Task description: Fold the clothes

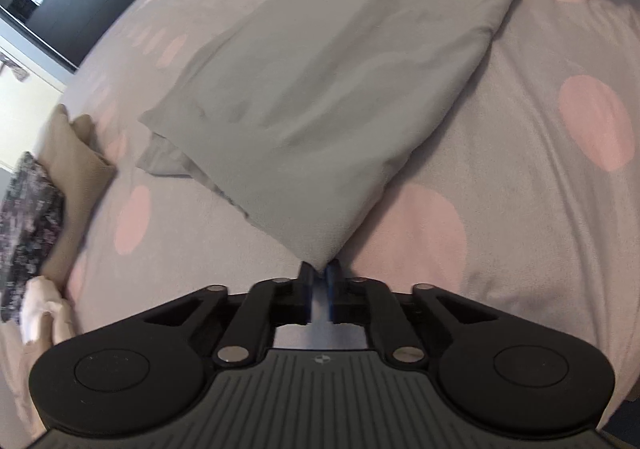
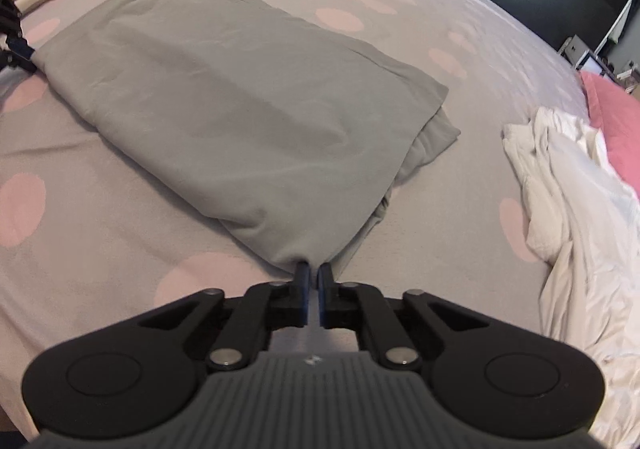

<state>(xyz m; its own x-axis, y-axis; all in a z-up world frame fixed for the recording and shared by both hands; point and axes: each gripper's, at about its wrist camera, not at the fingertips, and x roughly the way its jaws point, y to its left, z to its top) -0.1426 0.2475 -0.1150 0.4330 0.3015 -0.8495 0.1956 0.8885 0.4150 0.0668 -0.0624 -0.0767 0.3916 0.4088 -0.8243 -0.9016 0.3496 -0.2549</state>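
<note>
Folded grey garment (image 1: pixel 320 89) lies smooth on the bed (image 1: pixel 520 209), its long axis running between the left gripper (image 1: pixel 319 272) and right gripper (image 2: pixel 314 269), each clamped on a near corner.

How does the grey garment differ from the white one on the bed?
The grey garment lies folded flat; the white garment is a crumpled heap. The grey one is pinched at two corners by the left gripper and right gripper; the white one is untouched. Both lie on the spotted bedcover.

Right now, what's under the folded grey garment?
Under the grey garment lies the dotted bedspread. Lower grey layers poke out at one edge. Anything beneath its middle is covered. Both grippers pinch corners.
</note>
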